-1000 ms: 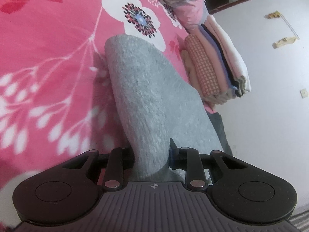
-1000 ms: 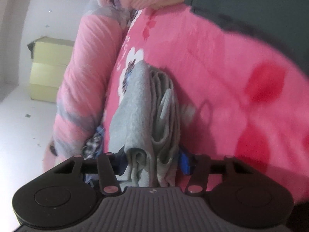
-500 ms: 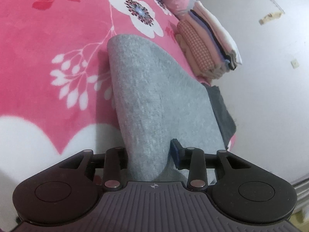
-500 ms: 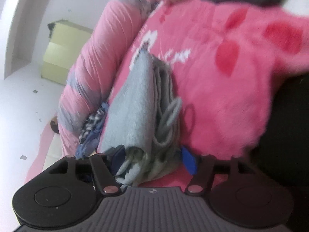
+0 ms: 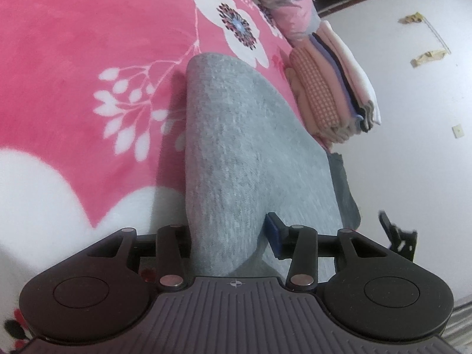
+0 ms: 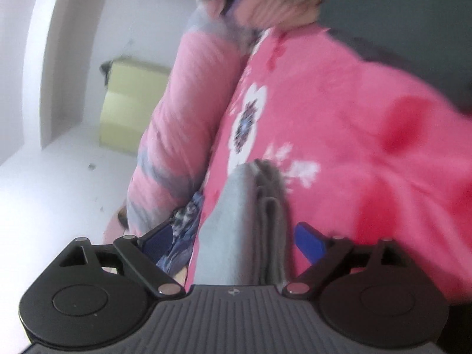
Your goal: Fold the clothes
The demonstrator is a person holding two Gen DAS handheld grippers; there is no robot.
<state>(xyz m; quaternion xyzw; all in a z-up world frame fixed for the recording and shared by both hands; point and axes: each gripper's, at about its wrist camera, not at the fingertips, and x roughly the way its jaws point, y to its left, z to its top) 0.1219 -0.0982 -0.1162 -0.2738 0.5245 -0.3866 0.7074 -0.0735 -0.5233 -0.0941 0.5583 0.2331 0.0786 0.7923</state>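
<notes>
The left hand-held gripper (image 5: 227, 236) pinches the gray cloth (image 5: 250, 153) on the pink bed (image 5: 88, 59). The right hand-held gripper (image 6: 236, 239) is spread wide around the cloth. A clothes pile (image 5: 333, 94) sits near.

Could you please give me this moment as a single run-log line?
step: folding | left gripper: shut on grey garment | right gripper: open, straddling garment | surface: pink floral blanket

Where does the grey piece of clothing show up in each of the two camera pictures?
Left wrist: grey garment fills the centre, running up from the gripper.
Right wrist: a folded strip at bottom centre.
Shared landmark: the pink blanket's white flower.
</notes>
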